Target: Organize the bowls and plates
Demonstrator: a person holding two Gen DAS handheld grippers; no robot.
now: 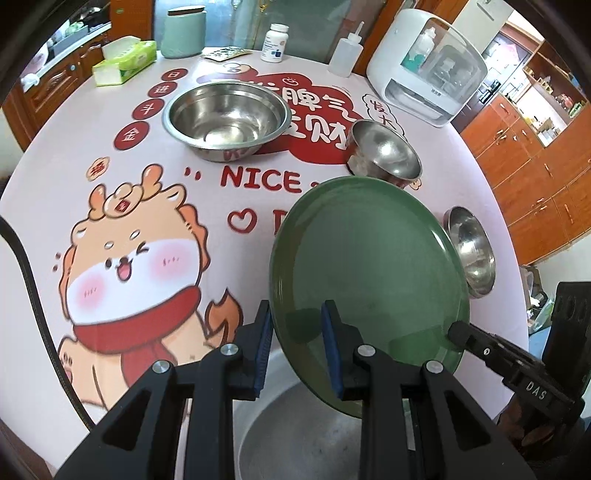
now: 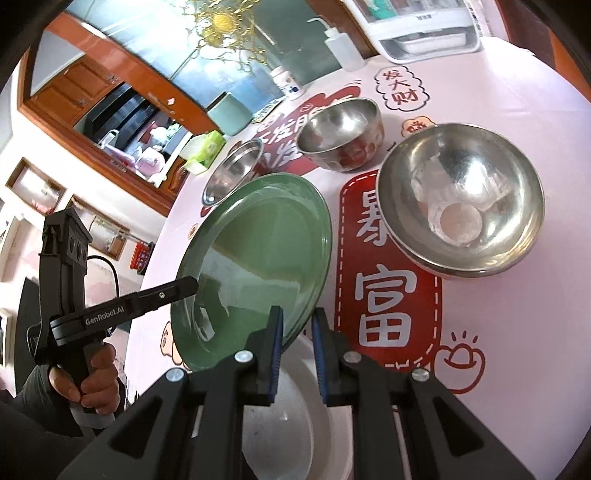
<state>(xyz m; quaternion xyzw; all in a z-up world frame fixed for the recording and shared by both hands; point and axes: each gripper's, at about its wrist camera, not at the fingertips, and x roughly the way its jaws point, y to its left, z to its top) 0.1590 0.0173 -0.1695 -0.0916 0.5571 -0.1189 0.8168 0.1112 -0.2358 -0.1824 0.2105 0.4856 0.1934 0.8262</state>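
A green plate [image 1: 365,273] is held tilted above a white plate [image 1: 295,435] that lies on the table's near edge. My left gripper [image 1: 297,332] straddles the green plate's left rim, one blue pad on each side. My right gripper [image 2: 297,336] straddles the green plate [image 2: 255,258] at its right rim over the white plate [image 2: 295,424]. Both look closed on the rim. A large steel bowl [image 1: 225,118], a medium steel bowl [image 1: 384,153] and a small steel bowl [image 1: 471,251] stand on the table.
A white appliance [image 1: 424,62] stands at the table's back right. A squeeze bottle [image 1: 345,51], pill bottle [image 1: 275,42], green canister [image 1: 183,31] and tissue pack [image 1: 123,62] line the far edge. Wooden cabinets [image 1: 535,155] stand beyond.
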